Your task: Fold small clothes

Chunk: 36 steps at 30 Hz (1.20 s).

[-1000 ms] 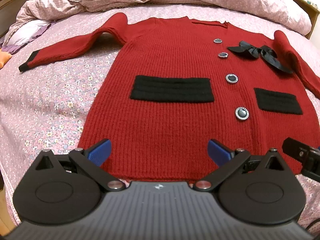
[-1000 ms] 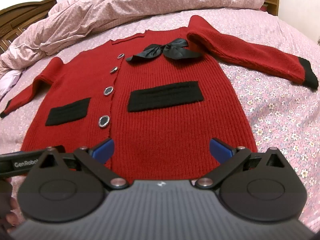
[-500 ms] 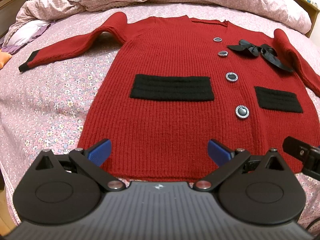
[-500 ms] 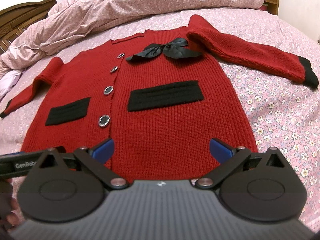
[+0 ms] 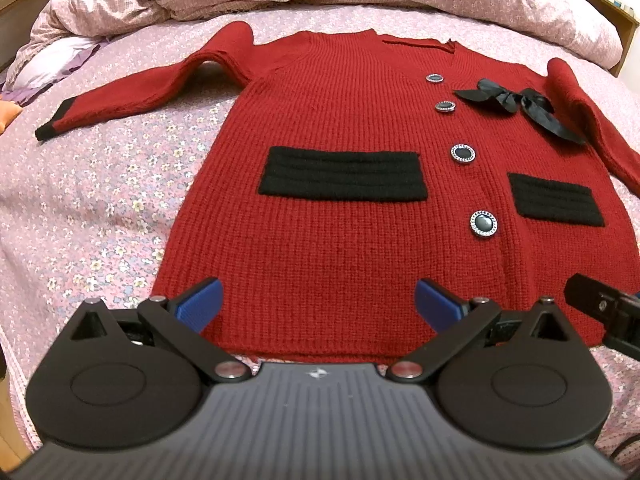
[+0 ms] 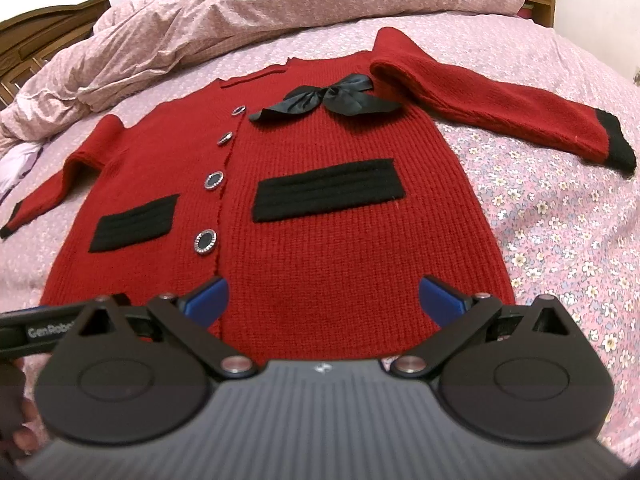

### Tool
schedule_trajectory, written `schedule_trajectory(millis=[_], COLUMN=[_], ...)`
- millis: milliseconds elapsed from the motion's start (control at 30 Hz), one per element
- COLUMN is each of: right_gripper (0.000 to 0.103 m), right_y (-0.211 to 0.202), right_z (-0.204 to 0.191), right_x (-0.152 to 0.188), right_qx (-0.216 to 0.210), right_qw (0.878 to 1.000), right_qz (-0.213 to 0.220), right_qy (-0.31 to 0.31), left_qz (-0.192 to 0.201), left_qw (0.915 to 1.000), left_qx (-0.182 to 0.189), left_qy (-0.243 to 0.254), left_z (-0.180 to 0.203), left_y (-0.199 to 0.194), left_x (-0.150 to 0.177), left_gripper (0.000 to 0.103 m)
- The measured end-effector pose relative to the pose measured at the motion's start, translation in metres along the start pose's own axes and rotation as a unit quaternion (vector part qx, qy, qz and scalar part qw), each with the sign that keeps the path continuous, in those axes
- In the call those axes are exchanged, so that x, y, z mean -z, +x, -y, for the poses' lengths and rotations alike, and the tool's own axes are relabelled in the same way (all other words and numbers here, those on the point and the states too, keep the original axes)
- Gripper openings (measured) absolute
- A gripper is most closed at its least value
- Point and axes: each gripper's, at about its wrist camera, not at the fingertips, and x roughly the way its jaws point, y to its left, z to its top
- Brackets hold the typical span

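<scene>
Cardigan (image 5: 340,248), red knit with black pockets, lies flat and face up on a pink floral bedsheet (image 5: 100,200), sleeves spread outward. A rumpled pink duvet (image 6: 280,8) is heaped behind it, with dark wooden furniture (image 6: 44,32) beyond. Left gripper (image 5: 318,306) and right gripper (image 6: 322,300) hover over the hem, fingers spread wide, holding nothing.

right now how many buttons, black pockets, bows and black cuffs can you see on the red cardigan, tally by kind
buttons: 4
black pocket patches: 2
black bow: 1
black cuffs: 2
total: 9
All are on the red cardigan, which lies flat on the floral bedsheet.
</scene>
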Motion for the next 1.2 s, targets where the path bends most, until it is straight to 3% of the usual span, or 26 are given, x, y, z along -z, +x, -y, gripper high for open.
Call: schedule_trajectory(millis=[400, 700, 1000, 1200], right_gripper=[0.103, 0.103, 0.103, 0.103], right_y=[0.001, 0.004, 0.016, 0.034], right_z=[0.016, 0.065, 0.120, 0.148], right_x=[-0.015, -0.050, -0.081, -0.094], right_qx=[-0.002, 0.017, 0.051, 0.063], right_qw=[1.000, 0.996, 0.986, 0.970], right_qz=[-0.001, 0.014, 0.029, 0.034], right_qy=[0.024, 0.084, 0.157, 0.232], left_qz=[-0.001, -0.028, -0.027, -0.040], left_qw=[0.9998, 0.9992, 0.9986, 0.9984], left_qx=[0.017, 0.010, -0.008, -0.015], left_qy=[-0.007, -0.025, -0.044, -0.037], left_z=[-0.004, -0.020, -0.033, -0.031], left_y=[0.001, 0.012, 0.021, 0.028], left_x=[-0.008, -0.028, -0.042, -0.047], left_gripper=[0.103, 0.103, 0.103, 0.103])
